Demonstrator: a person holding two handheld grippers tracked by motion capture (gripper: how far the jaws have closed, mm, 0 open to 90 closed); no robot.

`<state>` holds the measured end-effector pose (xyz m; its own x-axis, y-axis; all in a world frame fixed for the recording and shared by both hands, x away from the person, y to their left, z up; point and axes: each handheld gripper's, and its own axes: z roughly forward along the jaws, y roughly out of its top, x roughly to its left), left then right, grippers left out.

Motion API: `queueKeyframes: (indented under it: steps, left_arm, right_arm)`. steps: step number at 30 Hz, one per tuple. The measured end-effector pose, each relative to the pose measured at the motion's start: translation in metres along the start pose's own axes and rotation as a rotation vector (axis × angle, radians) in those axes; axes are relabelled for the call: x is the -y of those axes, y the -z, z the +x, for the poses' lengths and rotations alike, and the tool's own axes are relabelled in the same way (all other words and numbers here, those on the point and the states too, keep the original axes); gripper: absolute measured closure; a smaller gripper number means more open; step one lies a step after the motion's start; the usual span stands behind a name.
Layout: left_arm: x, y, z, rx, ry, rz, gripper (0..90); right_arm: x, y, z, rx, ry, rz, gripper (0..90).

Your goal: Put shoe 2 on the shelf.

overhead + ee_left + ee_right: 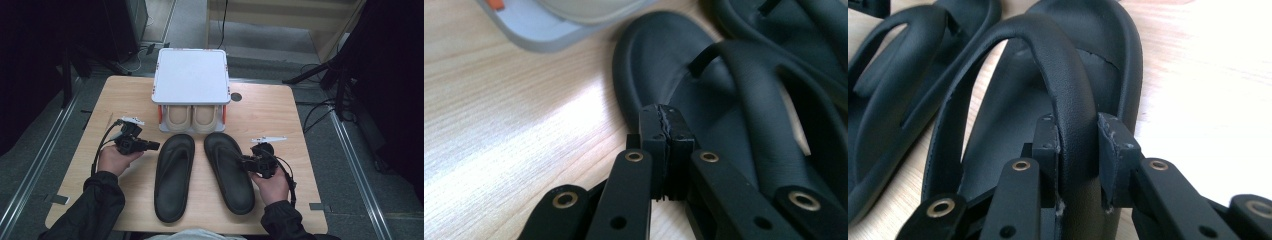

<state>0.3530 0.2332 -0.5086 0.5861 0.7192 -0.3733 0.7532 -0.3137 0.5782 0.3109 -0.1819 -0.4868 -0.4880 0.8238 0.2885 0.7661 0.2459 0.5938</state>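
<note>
Two black flip-flops lie side by side on the wooden table [280, 115]. My left gripper [155, 145] is shut with nothing in it, hovering beside the toe end of the left flip-flop [174, 177]. In the left gripper view its closed tips [664, 112] sit just over that sandal's rim [724, 100]. My right gripper [241, 160] reaches in from the right over the right flip-flop [230, 175]. In the right gripper view the jaws [1079, 130] stand on either side of its arched strap [1063, 75], pads pressed against it.
A small rack with a white lid [191, 75] stands at the back middle of the table, a beige pair of shoes [192, 117] tucked under it. A dark round hole [236, 96] lies right of the rack. Bare wood stretches on both sides.
</note>
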Motion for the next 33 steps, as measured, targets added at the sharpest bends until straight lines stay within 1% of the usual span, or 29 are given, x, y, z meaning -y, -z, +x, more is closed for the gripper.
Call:
queueKeyframes:
  steps: [3, 4, 5, 6, 7, 9, 12, 15, 17, 19, 20, 23, 26, 27, 30, 33]
  left_arm:
    - [0.000, -0.005, -0.001, -0.013, -0.018, 0.025, 90.0]
    - [0.000, -0.006, -0.001, -0.012, -0.023, 0.026, 90.0]
    - [0.000, -0.006, -0.002, -0.007, -0.019, 0.025, 90.0]
    - [0.000, -0.007, -0.003, -0.008, -0.022, 0.028, 90.0]
    - [0.000, -0.008, -0.003, -0.004, -0.024, 0.039, 90.0]
    - [0.000, -0.010, -0.004, -0.010, -0.037, 0.053, 90.0]
    - [0.001, -0.011, -0.005, -0.012, -0.038, 0.049, 89.9]
    - [0.003, -0.010, -0.004, -0.005, -0.022, 0.050, 89.9]
    - [0.003, -0.010, -0.006, -0.009, -0.038, 0.060, 90.0]
    - [0.004, -0.010, -0.010, -0.018, -0.053, 0.062, 90.0]
    - [0.004, -0.010, -0.010, -0.014, -0.058, 0.064, 90.0]
    - [0.005, -0.010, -0.011, 0.005, -0.050, 0.072, 90.0]
    - [0.007, -0.011, -0.015, 0.015, -0.059, 0.083, 89.9]
    - [0.009, -0.011, -0.019, 0.017, -0.078, 0.091, 90.0]
    - [0.010, -0.012, -0.022, 0.026, -0.083, 0.097, 89.9]
    - [0.011, -0.012, -0.023, 0.036, -0.076, 0.102, 89.9]
  right_arm:
    - [0.000, -0.007, 0.003, -0.002, 0.012, 0.011, 72.8]
    - [0.000, -0.008, 0.005, -0.005, 0.012, 0.012, 72.8]
    - [0.000, -0.010, 0.006, -0.009, 0.014, 0.011, 72.8]
    - [0.000, -0.011, 0.007, -0.011, 0.023, 0.013, 72.7]
    - [0.000, -0.013, 0.009, -0.010, 0.027, 0.015, 72.7]
    - [0.001, -0.016, 0.012, -0.014, 0.029, 0.021, 72.5]
    - [0.002, -0.020, 0.015, -0.025, 0.037, 0.028, 72.4]
    - [0.003, -0.024, 0.018, -0.028, 0.042, 0.037, 72.0]
    - [0.004, -0.026, 0.018, -0.026, 0.045, 0.045, 71.7]
    - [0.005, -0.027, 0.019, -0.031, 0.046, 0.041, 71.7]
    - [0.005, -0.027, 0.019, -0.031, 0.049, 0.041, 71.7]
    - [0.004, -0.027, 0.019, -0.035, 0.049, 0.043, 71.5]
    - [0.005, -0.027, 0.019, -0.034, 0.052, 0.041, 71.3]
    - [0.005, -0.027, 0.019, -0.033, 0.053, 0.039, 71.2]
    - [0.006, -0.027, 0.020, -0.031, 0.054, 0.036, 71.0]
    - [0.007, -0.028, 0.020, -0.035, 0.052, 0.026, 70.8]
